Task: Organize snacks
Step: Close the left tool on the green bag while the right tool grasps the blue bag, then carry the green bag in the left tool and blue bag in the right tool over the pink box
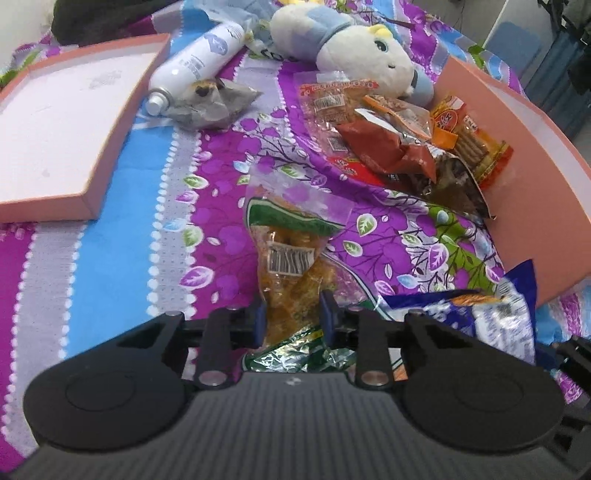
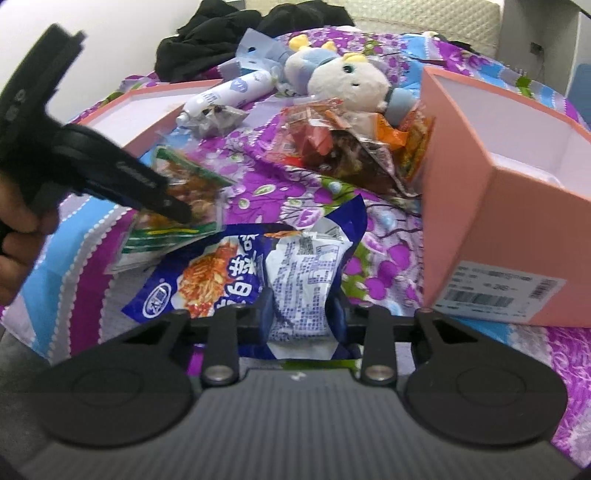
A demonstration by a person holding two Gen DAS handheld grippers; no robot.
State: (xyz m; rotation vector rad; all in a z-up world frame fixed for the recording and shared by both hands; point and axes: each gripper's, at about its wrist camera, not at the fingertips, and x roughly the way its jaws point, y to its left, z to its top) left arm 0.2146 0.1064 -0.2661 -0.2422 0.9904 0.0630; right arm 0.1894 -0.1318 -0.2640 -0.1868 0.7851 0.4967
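Crinkled clear plastic with green printed edges makes up the snack packet (image 1: 291, 254) that the left hand-held gripper (image 1: 291, 319) has pinched: its blue pads press in on both sides of the lumpy orange-brown contents near the packet's lower end. Glossy blue-and-white foil forms the second packet (image 2: 295, 280), and the right hand-held gripper (image 2: 301, 314) is clamped on its white back panel of fine print, the foil puckering between the pads. Both packets lie side by side, touching, on a bed covered with a soft cotton sheet (image 1: 207, 177) of purple flowers and blue, grey and magenta stripes.

Further across the bed sits a loose heap of shiny wrappers (image 1: 399, 144) in red, orange and brown, leaning against the wall of a matte pink cardboard box (image 2: 491, 206) that stands open with a white interior and a barcode label on its side. Its shallow lid (image 1: 70, 122), also pink with a white inside, lies upturned toward the opposite edge of the bed. Between them rest a smooth white spray can (image 1: 199, 62) on its side, a crumpled grey foil wrapper (image 1: 210, 103) touching the can, and a plush toy (image 1: 354, 51) of white and pale blue fleece. Dark clothing (image 2: 221, 33) is bunched at the far edge. A person's hand (image 2: 18, 236) grips the left tool's handle.
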